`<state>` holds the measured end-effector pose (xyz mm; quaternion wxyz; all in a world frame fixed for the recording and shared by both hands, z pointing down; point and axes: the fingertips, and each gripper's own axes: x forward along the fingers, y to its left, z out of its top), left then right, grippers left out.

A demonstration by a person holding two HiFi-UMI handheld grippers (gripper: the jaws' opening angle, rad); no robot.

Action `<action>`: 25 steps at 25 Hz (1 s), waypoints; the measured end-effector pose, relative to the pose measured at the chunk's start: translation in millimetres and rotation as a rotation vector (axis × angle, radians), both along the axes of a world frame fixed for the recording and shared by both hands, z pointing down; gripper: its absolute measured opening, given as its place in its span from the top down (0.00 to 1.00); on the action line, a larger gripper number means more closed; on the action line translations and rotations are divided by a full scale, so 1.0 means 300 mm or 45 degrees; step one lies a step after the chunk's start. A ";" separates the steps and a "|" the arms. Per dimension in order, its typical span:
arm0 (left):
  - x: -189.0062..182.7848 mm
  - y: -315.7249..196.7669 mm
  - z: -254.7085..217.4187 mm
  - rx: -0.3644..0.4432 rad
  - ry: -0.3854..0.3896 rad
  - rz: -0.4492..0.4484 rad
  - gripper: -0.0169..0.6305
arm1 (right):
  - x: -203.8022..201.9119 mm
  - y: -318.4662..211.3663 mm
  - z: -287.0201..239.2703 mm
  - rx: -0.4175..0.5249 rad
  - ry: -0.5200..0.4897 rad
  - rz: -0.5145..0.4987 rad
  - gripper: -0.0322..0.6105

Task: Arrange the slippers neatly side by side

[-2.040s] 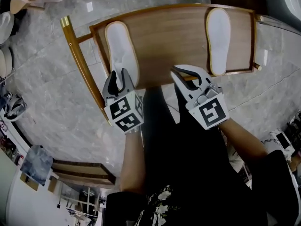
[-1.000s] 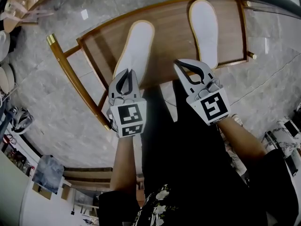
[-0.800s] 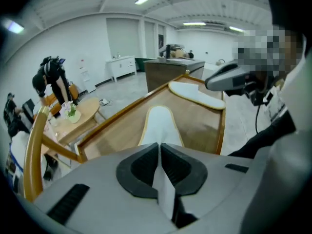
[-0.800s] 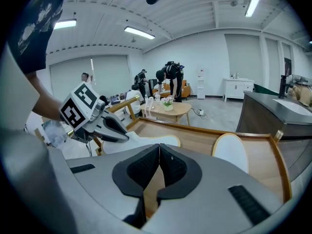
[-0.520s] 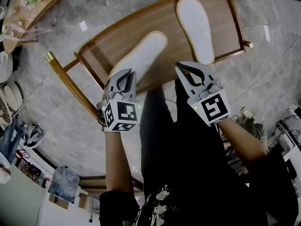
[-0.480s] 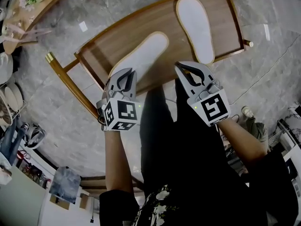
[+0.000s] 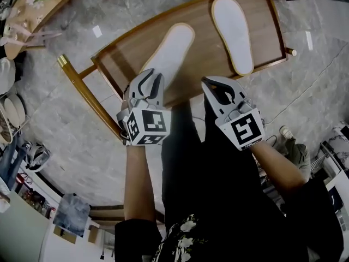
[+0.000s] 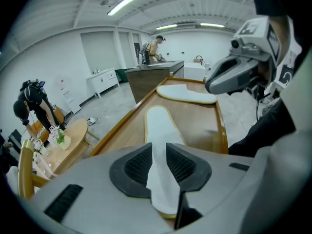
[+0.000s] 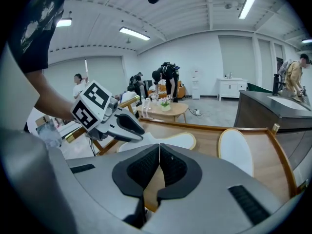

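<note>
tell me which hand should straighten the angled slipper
Left: the left gripper has just been opening, with the heel of the angled slipper between its jaws. The right gripper is shut and empty.

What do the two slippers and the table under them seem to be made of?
The near slipper and far slipper: probably soft cloth or foam, matte; plain white faces, thin tan edging, very flat. The table: wood or wood-look veneer, smooth with a faint sheen; brown grain lines and a raised rim show.
</note>
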<state>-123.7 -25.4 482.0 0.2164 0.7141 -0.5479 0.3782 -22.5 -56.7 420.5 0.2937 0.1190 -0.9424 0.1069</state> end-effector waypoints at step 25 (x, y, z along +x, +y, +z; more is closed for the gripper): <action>0.059 0.198 0.105 -0.166 0.534 -1.371 0.78 | -0.322 -0.245 0.295 0.134 0.352 -0.824 0.71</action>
